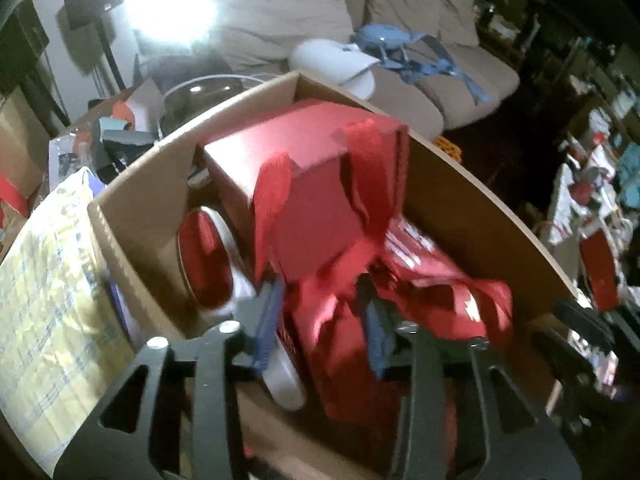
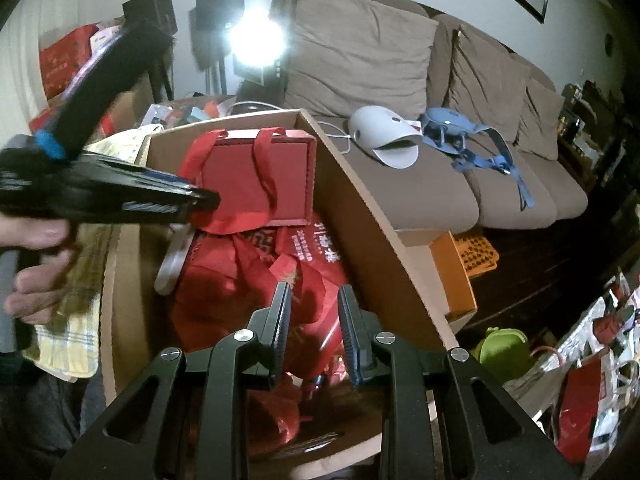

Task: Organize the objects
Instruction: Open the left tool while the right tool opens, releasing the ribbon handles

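Red gift box [image 1: 304,184]: one, with two red ribbon handles, standing in the far half of the open cardboard carton [image 1: 472,216], beyond the fingertips of both grippers.

Red cloth bags [image 2: 240,280]: a crumpled heap filling the near half of the carton; we cannot count them.

Left gripper [image 1: 324,320]: our fingers stand apart over the red cloth; whether the pads touch it we cannot tell through the blur.

Right gripper [image 2: 314,320]: fingers a little apart, low over the heap, red cloth showing between them, pads not pressing on it.

Round red-and-white tin [image 1: 208,256]: one, on edge by the carton's left wall.

Yellow checked cloth [image 1: 48,280]: one, beside the carton.

Brown sofa [image 2: 360,52]: one, behind the carton.
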`<state>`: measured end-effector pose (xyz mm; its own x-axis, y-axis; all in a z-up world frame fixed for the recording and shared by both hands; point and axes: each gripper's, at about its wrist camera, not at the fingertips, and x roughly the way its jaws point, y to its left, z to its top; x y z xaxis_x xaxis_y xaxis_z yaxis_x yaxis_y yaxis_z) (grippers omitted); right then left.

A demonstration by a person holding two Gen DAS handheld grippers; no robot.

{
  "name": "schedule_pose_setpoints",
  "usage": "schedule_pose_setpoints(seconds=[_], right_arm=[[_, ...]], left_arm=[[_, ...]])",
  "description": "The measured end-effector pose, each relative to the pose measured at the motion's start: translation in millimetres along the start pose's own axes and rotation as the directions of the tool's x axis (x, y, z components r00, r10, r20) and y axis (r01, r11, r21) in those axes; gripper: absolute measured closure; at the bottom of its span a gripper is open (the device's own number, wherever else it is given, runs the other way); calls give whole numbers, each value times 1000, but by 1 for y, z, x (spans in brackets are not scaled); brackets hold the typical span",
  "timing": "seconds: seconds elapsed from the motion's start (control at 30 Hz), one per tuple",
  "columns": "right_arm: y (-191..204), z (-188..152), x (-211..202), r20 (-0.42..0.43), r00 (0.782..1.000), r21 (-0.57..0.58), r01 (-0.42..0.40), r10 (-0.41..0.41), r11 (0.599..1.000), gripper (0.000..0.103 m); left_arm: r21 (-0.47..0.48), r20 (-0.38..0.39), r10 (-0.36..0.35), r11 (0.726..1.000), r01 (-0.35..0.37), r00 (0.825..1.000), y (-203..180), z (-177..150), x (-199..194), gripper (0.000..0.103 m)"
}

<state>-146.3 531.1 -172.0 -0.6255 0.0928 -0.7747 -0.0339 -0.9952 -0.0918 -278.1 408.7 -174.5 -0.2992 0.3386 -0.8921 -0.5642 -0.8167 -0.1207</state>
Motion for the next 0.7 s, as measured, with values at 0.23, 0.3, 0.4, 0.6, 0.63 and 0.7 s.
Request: schedule_pose_setpoints(seconds=[0.23, 0.3, 0.4, 0.6, 0.63, 0.7], right_arm=[[2, -1, 3, -19, 1000, 2, 4, -4, 1000, 79], [4, 0, 2, -19, 1000, 0, 4, -4, 1000, 76], [9, 1, 1, -24, 1000, -2, 5, -5, 1000, 68], [14, 4, 1, -29, 1000, 33, -3, 4, 999, 50], [15, 4, 1, -31, 999, 41, -6, 8, 999, 46], [16, 5, 1, -40, 999, 56, -10, 12, 998, 34]], left_arm=[[-5, 21, -35, 999, 35, 999, 2, -17, -37, 32], [11, 36, -17, 1000, 17, 999, 2, -21, -47, 28], [22, 63, 44, 999, -46, 997, 5, -23, -63, 26], [-19, 151, 124, 992, -122, 981, 19, -34, -97, 15], [-37, 168, 125, 992, -121, 978, 23, -38, -102, 12], [-95, 235, 120, 990, -100, 965, 32, -50, -108, 6]])
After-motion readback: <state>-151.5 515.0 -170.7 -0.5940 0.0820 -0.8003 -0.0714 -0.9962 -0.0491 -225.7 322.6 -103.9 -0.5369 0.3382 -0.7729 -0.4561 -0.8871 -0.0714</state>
